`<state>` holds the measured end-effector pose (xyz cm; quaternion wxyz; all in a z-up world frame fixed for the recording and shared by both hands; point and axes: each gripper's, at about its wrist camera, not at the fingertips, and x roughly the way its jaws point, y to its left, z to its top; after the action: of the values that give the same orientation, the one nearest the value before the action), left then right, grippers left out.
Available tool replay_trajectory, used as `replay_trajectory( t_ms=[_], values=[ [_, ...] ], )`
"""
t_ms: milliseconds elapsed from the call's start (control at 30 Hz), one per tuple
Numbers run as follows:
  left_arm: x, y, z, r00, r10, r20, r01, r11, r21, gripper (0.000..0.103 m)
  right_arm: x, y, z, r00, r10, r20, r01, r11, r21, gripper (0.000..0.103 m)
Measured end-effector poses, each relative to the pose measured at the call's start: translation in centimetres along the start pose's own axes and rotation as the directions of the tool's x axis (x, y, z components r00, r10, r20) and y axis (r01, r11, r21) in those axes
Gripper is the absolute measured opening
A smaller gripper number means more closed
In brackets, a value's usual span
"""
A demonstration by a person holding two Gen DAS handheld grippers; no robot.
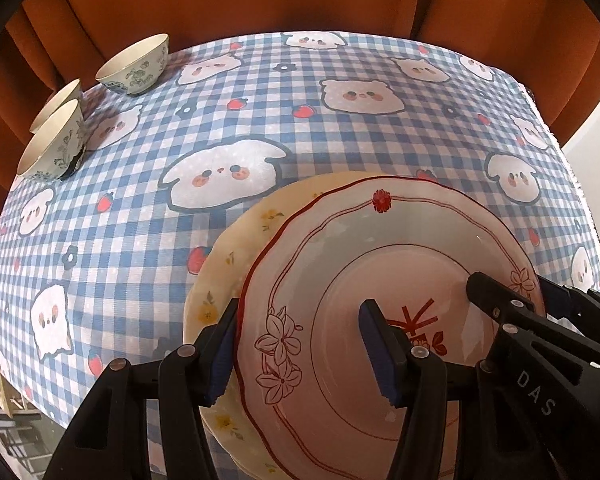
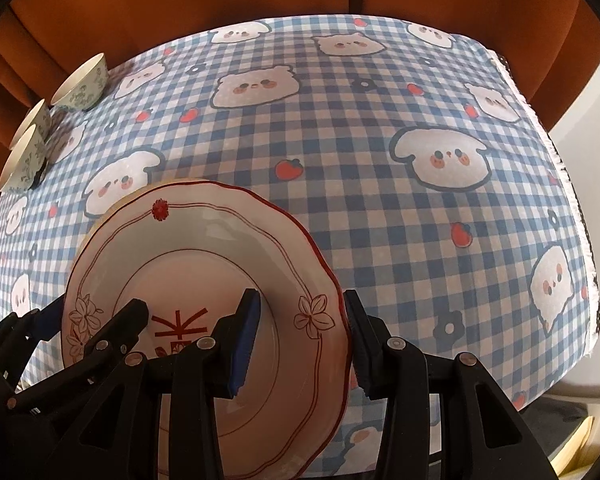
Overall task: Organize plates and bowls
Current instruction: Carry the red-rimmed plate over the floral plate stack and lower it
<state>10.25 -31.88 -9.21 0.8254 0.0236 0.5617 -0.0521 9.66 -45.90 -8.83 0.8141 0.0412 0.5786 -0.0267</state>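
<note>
Red-rimmed plate [image 1: 380,280]: over the yellow floral plate [image 1: 236,248], near the desk's [image 1: 340,128] front edge.
Left tongs [image 1: 300,344]: straddle its left rim, pads apparently pressing.
Right tongs [image 2: 304,328]: straddle its right rim likewise.
Bowls [image 1: 134,66]: three, far left corner.

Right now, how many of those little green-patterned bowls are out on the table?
3, all at the table's far left edge: one bowl stands alone farthest back; two sit close together nearer, the front bowl partly hiding the bowl behind it. More could be out of view.
</note>
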Motion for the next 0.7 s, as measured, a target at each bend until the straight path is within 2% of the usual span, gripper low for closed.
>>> replay_trajectory(
  t_ms=[167,267,700],
  values=[
    [-0.1,0.2,-0.2,1.000,-0.003,0.008,0.003,1.000,-0.019,0.058,0.0,-0.2,-0.1,1.000,0.021,0.003,-0.021,1.000,-0.012,0.046],
    [-0.1,0.2,-0.2,1.000,0.001,0.009,0.000,1.000,-0.020,0.058,-0.5,-0.8,-0.3,0.999,0.031,0.023,-0.031,0.999,0.010,0.036],
    [-0.6,0.4,-0.8,0.998,0.066,0.004,-0.066,0.997,-0.033,0.058,-0.7,-0.6,-0.5,0.998,0.059,0.016,-0.059,0.998,-0.004,0.035]
  ],
)
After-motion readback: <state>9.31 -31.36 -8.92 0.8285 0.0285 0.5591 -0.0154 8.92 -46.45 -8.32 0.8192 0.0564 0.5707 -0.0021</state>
